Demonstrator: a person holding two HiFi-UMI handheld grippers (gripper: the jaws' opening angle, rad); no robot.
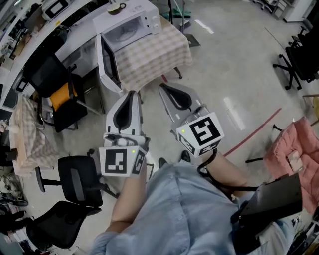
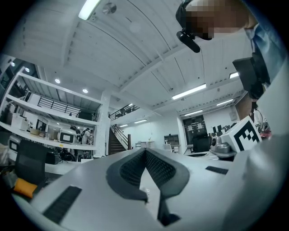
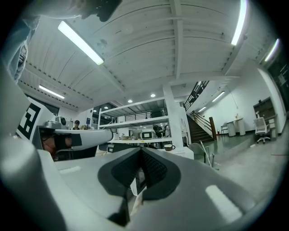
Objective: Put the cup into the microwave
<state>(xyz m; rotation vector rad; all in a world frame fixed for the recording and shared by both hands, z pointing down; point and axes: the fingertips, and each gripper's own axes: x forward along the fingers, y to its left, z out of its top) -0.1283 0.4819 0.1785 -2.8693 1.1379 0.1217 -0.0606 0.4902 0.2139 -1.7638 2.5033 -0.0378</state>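
Note:
A white microwave (image 1: 127,27) stands on a table with a checked cloth (image 1: 154,55), and its door (image 1: 107,62) hangs open toward me. The cup (image 1: 118,7) sits on top of the microwave; in the right gripper view the cup (image 3: 169,147) shows small and far off, right of the jaws. My left gripper (image 1: 130,94) and right gripper (image 1: 164,88) are held side by side, level, short of the table's near edge. Both are shut with nothing between their jaws. The left gripper (image 2: 145,151) points across the room; the right gripper (image 3: 141,151) points at the microwave.
A black chair with an orange cushion (image 1: 57,94) stands left of the table, and another black office chair (image 1: 79,179) is near my left side. A pink-draped chair (image 1: 294,154) is at the right. A red line (image 1: 254,132) crosses the floor.

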